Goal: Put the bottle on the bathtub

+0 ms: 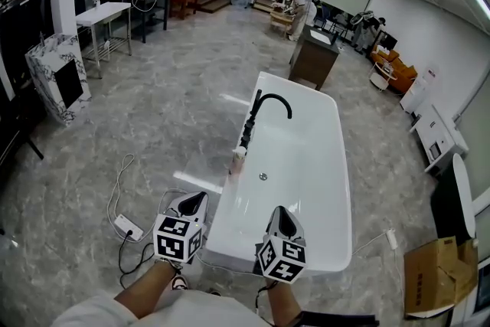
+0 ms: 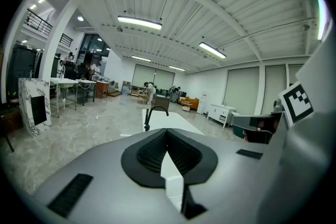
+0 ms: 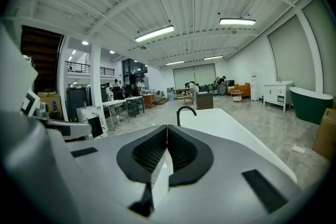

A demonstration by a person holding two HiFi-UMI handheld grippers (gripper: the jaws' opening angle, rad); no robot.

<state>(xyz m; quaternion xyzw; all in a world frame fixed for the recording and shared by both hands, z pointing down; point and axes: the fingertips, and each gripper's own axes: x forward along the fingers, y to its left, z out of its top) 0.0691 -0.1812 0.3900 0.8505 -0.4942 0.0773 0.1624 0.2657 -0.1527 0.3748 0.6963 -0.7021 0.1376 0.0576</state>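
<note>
Showing only in head view, bottle (image 1: 239, 157) on bathtub (image 1: 308, 132) rim; left tongs (image 1: 197, 199), right tongs (image 1: 281, 212) closed

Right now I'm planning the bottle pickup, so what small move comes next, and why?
Probably open the left tool: it and the right tool are shut and empty, and the bottle stands ahead at the left edge of the bathtub, beside the faucet.

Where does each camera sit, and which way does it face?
Head view: on the head, facing steeply down at the bathtub; forearms, left tool and right tool show.
Left gripper view: on the left tool, facing along its shut jaws toward the faucet.
Right gripper view: same, on the right tool.
All three share the faucet.
</note>
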